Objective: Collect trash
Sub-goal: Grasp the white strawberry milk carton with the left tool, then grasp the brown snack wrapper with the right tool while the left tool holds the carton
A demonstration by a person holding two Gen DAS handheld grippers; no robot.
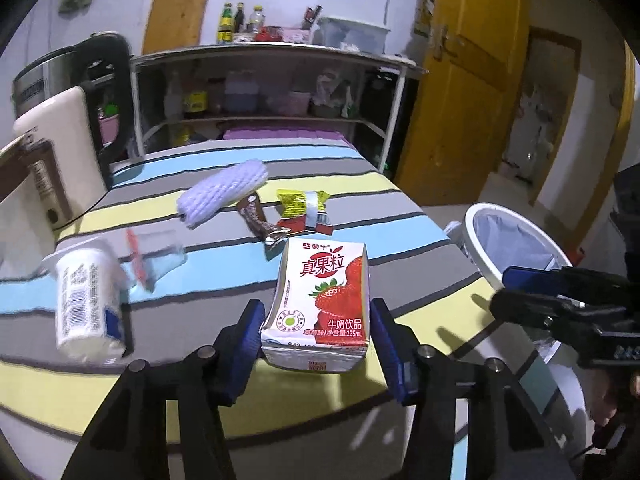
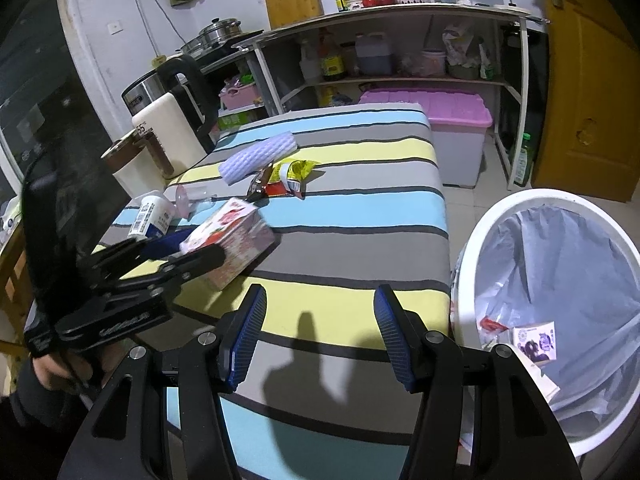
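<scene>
A red and white strawberry milk carton [image 1: 324, 300] lies on the striped table [image 1: 224, 184] between the open fingers of my left gripper [image 1: 318, 320]; the blue pads flank its near end without pressing it. The carton [image 2: 232, 240] and left gripper [image 2: 172, 252] also show in the right wrist view. My right gripper [image 2: 320, 316] is open and empty above the table's near right edge, next to the white trash bin [image 2: 500, 216], which has a bag with some trash inside. A white yogurt cup [image 1: 86, 300], purple foam net [image 1: 224, 192] and yellow and red wrappers [image 1: 304, 212] lie on the table.
A clear plastic cup [image 1: 156, 256] and a brown wrapper [image 1: 260, 224] lie on the table. A kettle [image 2: 168, 88] and a cream appliance [image 2: 172, 132] stand at the left. A shelf unit [image 2: 400, 40], pink-lidded bin [image 2: 460, 120] and yellow door [image 2: 592, 80] are behind.
</scene>
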